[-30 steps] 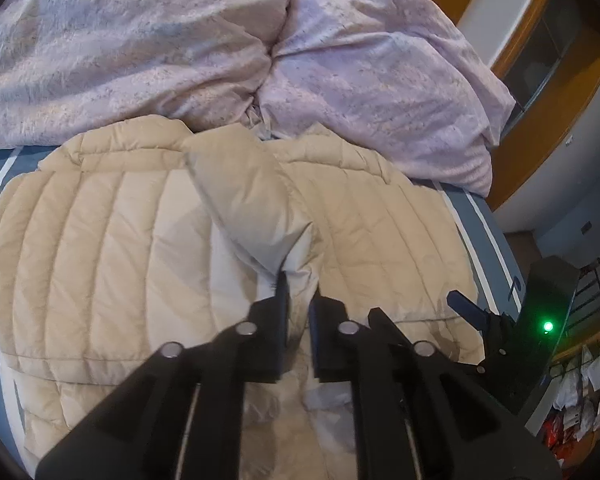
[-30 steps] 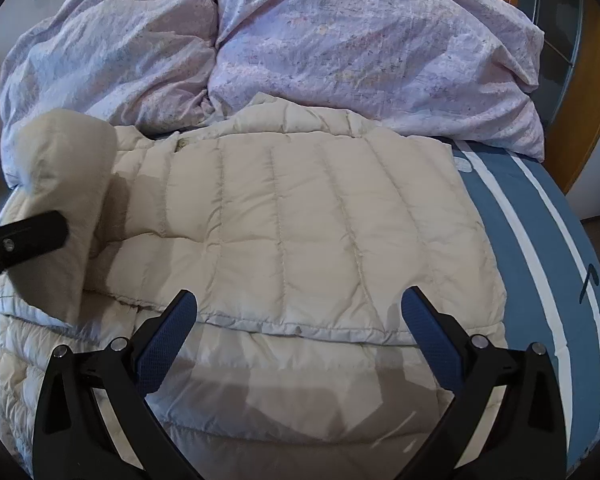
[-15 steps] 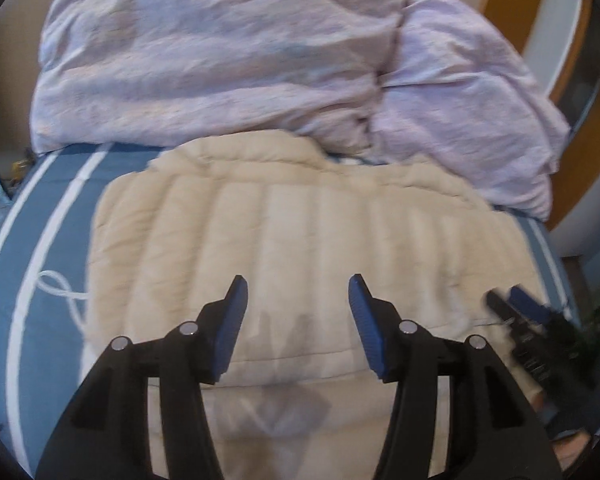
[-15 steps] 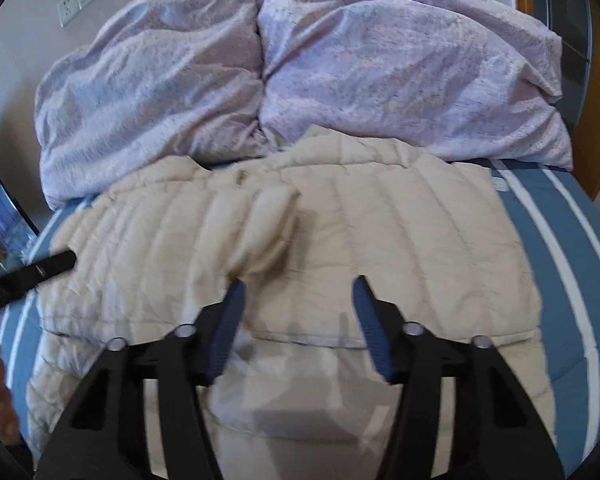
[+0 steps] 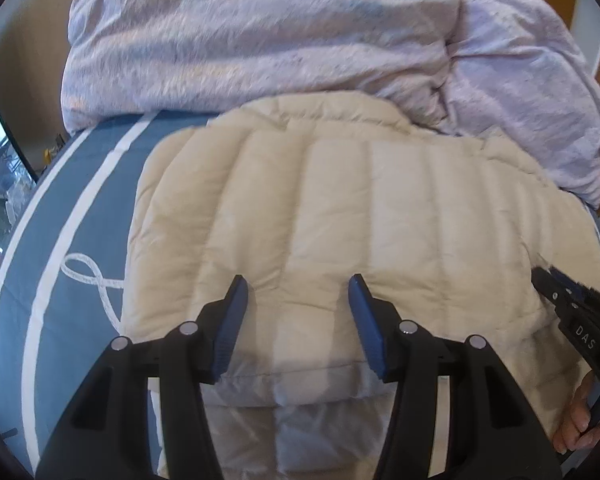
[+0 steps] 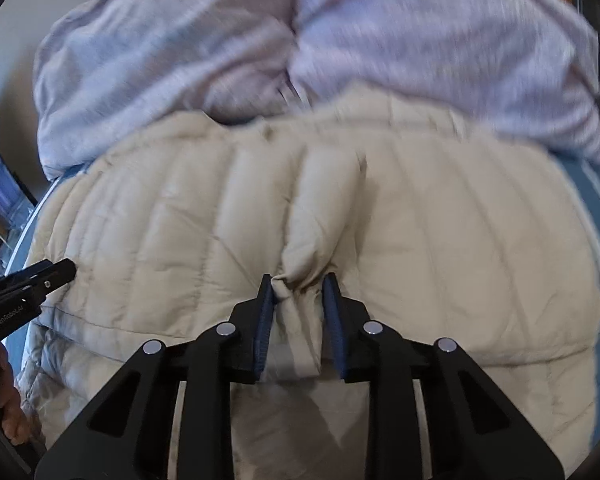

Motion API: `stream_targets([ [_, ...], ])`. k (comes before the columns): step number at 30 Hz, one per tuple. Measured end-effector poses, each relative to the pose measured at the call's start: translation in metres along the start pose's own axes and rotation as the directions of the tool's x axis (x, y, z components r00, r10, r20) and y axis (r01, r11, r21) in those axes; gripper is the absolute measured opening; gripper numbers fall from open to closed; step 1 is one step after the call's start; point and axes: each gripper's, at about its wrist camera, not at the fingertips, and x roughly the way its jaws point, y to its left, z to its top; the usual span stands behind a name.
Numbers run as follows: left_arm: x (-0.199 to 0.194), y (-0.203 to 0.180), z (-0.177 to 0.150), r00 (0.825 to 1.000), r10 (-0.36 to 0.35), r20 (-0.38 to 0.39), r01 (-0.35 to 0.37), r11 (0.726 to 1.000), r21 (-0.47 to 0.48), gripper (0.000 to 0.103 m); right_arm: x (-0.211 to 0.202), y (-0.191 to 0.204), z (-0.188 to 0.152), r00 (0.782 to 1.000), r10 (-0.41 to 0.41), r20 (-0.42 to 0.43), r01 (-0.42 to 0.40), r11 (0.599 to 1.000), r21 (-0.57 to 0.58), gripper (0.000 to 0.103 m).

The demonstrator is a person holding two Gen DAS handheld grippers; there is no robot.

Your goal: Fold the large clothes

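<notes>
A beige quilted puffer jacket lies spread on the bed, back up, also shown in the right wrist view. My left gripper is open and empty just above the jacket's lower left part. My right gripper has its jaws narrowed around the cuff end of the folded-in sleeve, which lies across the jacket's middle. The pads sit close at each side of the cuff; firm contact is not clear. Each gripper shows at the edge of the other's view.
A crumpled lilac duvet is piled behind the jacket at the head of the bed. The blue sheet with white stripes shows at the left; its right edge lies beside wooden furniture.
My left gripper let go of the sleeve, opened and swung left. The sleeve now lies on the jacket. My right gripper moved in and narrowed its jaws around the sleeve's cuff.
</notes>
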Motion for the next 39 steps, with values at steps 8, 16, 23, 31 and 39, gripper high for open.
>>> stream_targets([
  [8,0.017,-0.001,-0.007,0.999,0.021,0.027,-0.022,0.999,0.033,0.058,0.01,-0.007,-0.006,1.0,0.019,-0.012,-0.019,1.0,0.02,0.026],
  [16,0.023,-0.005,-0.009,0.998,0.034,0.051,-0.037,0.998,0.043,0.066,0.012,-0.009,-0.006,0.999,0.035,0.002,-0.035,0.999,0.024,0.029],
  [23,-0.012,0.016,-0.019,0.999,-0.037,0.031,0.037,0.999,-0.002,0.077,-0.024,-0.022,-0.002,0.998,0.062,0.022,-0.062,0.998,0.026,0.087],
  [31,-0.062,0.084,-0.072,0.998,-0.054,0.008,0.055,0.998,-0.043,0.08,-0.086,-0.08,-0.034,0.991,0.132,-0.03,-0.13,0.989,0.064,0.087],
  [39,-0.1,0.13,-0.14,0.989,-0.147,-0.021,0.144,0.985,-0.095,0.08,-0.138,-0.154,-0.101,0.99,0.125,-0.073,-0.11,0.978,0.179,0.087],
])
